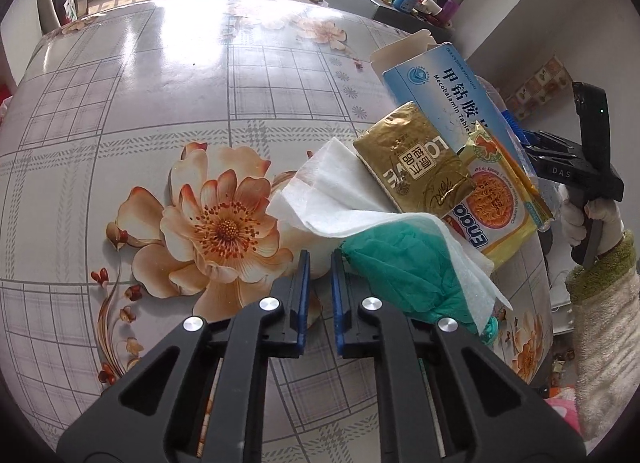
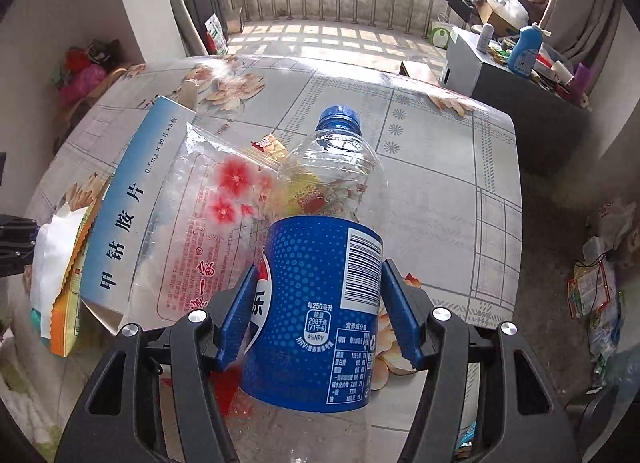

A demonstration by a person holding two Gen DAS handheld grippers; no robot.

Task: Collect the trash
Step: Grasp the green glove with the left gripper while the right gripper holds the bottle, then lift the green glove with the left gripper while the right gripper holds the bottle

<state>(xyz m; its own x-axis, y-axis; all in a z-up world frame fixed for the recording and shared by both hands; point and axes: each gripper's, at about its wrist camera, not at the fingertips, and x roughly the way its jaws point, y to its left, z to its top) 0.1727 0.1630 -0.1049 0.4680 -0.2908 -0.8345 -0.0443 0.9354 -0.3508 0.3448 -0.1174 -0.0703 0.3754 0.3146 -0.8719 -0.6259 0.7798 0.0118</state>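
Note:
My right gripper [image 2: 316,299] is shut on a clear plastic bottle [image 2: 320,303] with a blue label and blue cap, held over the table. My left gripper [image 1: 320,283] has a narrow gap between its blue pads with nothing in it. Right beside it lies a pile of trash: a white tissue [image 1: 320,191], a green crumpled bag [image 1: 400,263], a gold packet [image 1: 416,159], a yellow noodle wrapper [image 1: 492,203] and a blue-white medicine box [image 1: 448,99]. The box [image 2: 128,215] and a clear flowered wrapper [image 2: 208,223] show left of the bottle.
The table [image 1: 160,103] has a flowered grey plaid cover. The right gripper's black body and gloved hand [image 1: 588,183] are beyond the pile. A cluttered side table [image 2: 520,63] stands at back right. Wrappers [image 2: 600,295] lie on the floor at right.

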